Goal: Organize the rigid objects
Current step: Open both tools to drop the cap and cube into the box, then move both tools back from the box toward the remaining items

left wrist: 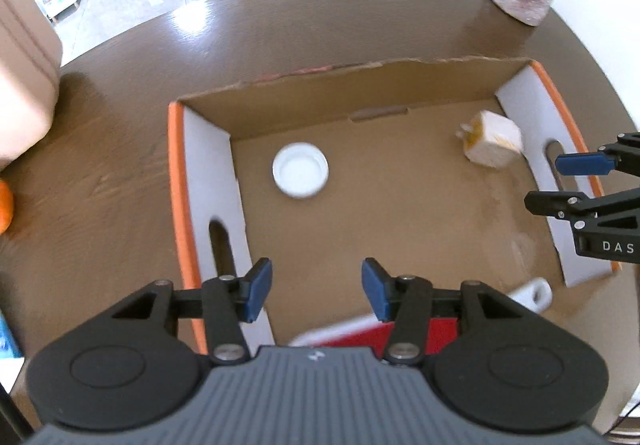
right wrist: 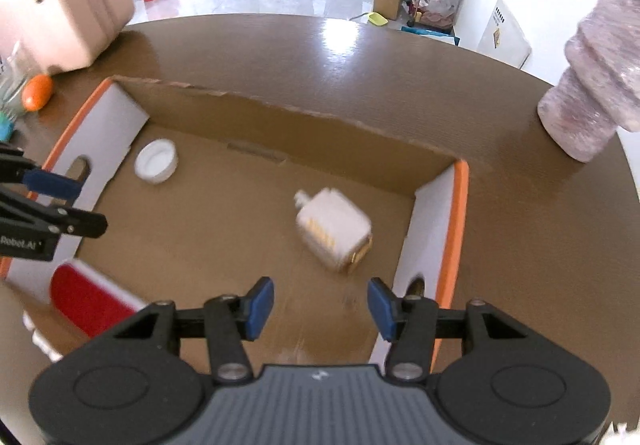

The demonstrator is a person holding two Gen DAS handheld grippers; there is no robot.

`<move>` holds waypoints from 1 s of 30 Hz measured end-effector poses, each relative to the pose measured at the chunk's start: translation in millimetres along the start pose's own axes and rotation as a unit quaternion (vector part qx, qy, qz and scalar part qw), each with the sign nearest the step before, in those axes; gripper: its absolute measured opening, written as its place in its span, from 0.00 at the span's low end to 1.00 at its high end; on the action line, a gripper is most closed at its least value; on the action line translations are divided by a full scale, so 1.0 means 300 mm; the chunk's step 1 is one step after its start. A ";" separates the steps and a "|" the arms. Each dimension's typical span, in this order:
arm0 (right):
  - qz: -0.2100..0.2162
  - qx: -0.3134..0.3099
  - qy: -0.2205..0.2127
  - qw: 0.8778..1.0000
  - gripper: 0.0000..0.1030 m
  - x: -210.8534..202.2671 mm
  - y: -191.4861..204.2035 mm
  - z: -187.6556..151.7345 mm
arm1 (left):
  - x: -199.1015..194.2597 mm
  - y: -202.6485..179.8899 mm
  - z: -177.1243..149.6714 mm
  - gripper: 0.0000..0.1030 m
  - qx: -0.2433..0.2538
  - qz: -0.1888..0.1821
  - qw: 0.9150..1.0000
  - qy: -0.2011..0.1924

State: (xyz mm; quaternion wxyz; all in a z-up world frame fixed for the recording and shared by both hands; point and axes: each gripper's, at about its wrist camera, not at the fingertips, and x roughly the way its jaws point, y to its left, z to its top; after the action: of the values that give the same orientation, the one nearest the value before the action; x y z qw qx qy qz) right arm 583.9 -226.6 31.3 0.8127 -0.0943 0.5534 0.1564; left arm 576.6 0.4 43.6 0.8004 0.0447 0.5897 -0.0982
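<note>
Cardboard box (left wrist: 360,181) sits open on the brown counter (left wrist: 280,33), and the rigid pieces lie inside it. A white cap (left wrist: 300,170) rests open side up on the box floor ahead of the left claw (left wrist: 317,291), toward the far left corner. A white bottle (right wrist: 334,233) lies on its side just ahead of the right claw (right wrist: 321,303), close to the right wall; it looks blurred, so whether it has settled cannot be told. A red-and-white flat tool (left wrist: 436,325) lies against the near wall, partly under the left claw.

Both claws hang above the box, pointing steeply down, with their jaws part open and nothing between the blue pads (left wrist: 258,291). Empty jaws over a box that already holds three pieces suggest each item was let go here so that the loose things end up gathered in one container.
</note>
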 end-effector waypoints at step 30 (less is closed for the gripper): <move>0.045 -0.014 -0.018 0.999 0.54 -0.301 0.276 -0.837 | -0.291 -0.021 -0.872 0.56 0.015 -0.029 0.998 -0.059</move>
State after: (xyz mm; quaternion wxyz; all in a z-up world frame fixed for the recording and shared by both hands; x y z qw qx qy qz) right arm 305.2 -244.8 23.9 0.8133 -0.0778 0.5400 0.2023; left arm 305.8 52.4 48.6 0.8298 0.0338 0.5411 -0.1321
